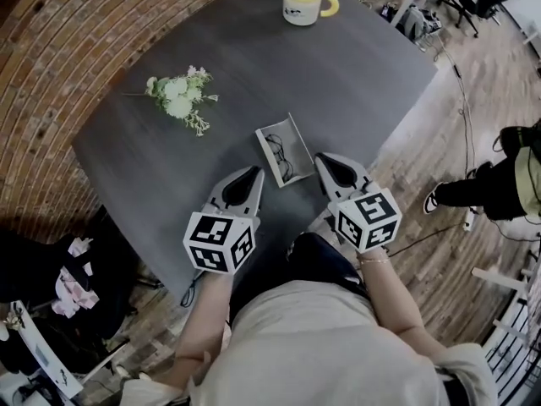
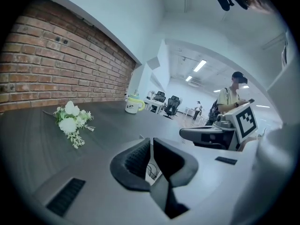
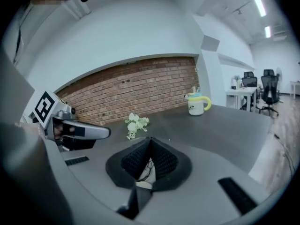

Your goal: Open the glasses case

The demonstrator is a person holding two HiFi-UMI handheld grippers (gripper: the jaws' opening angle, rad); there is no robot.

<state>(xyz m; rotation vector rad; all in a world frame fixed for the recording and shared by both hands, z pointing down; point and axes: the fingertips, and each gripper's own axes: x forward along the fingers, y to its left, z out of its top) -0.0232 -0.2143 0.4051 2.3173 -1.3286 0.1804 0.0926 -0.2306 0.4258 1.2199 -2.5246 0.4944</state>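
A dark grey table (image 1: 355, 83) fills most of the head view. Near its front edge, the glasses case (image 1: 279, 130) is seen lying open like a shallow tray, with a pair of glasses (image 1: 281, 155) exposed inside. The task is therefore judged to be done, or all but done; no lid is seen over the glasses.

The left gripper (image 1: 250, 176) is held just left of the case and the right gripper (image 1: 330, 163) just right of it, both above the table and clear of the case. In each gripper's own view the jaws are seen brought together with nothing clamped between them; only the case shows beyond them.

A brick wall (image 1: 51, 74) is seen along the table's far left side. A bystander (image 1: 507, 184) is partly seen on the wooden floor at the right edge. A sprig of white flowers (image 1: 177, 98) is laid well apart from the case, and a pale mug (image 1: 301, 2) is set at the far end. Nothing is seen in the way around the case.
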